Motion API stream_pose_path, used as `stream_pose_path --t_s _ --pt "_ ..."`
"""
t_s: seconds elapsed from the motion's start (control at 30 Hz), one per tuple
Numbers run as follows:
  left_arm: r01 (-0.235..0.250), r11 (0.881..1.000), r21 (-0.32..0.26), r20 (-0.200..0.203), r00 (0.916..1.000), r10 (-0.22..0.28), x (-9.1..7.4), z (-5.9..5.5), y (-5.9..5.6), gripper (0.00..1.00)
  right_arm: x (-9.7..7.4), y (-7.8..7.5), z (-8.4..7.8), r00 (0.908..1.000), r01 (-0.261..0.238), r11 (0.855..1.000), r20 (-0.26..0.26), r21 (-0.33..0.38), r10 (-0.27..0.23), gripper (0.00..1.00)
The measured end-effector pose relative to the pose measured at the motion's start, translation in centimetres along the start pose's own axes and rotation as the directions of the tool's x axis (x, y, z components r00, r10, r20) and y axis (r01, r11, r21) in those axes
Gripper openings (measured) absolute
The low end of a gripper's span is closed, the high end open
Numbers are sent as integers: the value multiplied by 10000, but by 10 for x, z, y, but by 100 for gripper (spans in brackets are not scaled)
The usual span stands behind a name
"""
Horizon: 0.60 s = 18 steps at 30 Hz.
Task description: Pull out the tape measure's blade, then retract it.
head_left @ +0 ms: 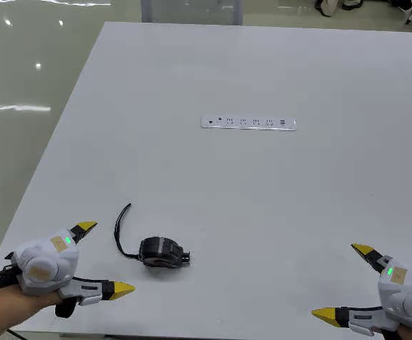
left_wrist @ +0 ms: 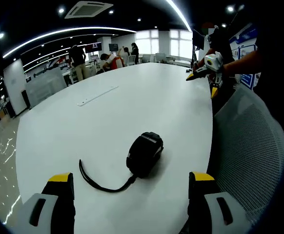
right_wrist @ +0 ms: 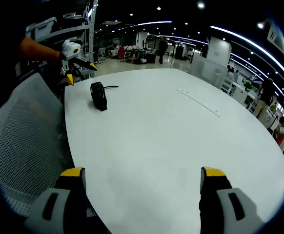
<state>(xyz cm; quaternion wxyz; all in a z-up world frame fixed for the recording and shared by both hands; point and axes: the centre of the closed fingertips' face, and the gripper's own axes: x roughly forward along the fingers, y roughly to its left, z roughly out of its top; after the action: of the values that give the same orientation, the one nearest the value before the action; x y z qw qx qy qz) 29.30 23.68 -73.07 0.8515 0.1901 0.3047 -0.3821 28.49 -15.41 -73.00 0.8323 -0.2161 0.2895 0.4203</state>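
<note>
Head view, one tape measure, two claws (both spread)

The white table carries a white power strip, lying flat. The black tape measure rests well apart from the power strip, nearer and leftward, its black strap curving across the surface.
</note>
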Motion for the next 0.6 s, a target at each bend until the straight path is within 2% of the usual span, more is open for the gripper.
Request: stream_pose_path --t_s 0.13,0.3,0.43,0.5,0.57,0.6 --pt "450 9980 449 -598 9973 -423 10 2 -1 89 4 -4 6 10000 -35 9999 39 -103 36 99" --pt "1034 9901 952 -821 9920 -957 16 15 -6 85 10 -3 14 9998 -160 9999 67 -3 161 99" --pt "1348 9814 1366 -1104 9866 -1201 21 20 -7 84 12 4 19 9992 -402 9988 17 -267 403 99" --pt "1642 9723 1665 -1405 9799 -1414 22 20 -9 83 13 7 26 9982 -522 9969 265 -588 539 99" --pt "2017 9580 2039 -1937 9675 -1624 23 16 -10 82 15 8 30 9972 -605 9958 397 -691 633 98" --pt "2134 9516 2212 -2040 9643 -1688 24 17 -10 82 16 9 34 9965 -666 9950 453 -738 700 97"
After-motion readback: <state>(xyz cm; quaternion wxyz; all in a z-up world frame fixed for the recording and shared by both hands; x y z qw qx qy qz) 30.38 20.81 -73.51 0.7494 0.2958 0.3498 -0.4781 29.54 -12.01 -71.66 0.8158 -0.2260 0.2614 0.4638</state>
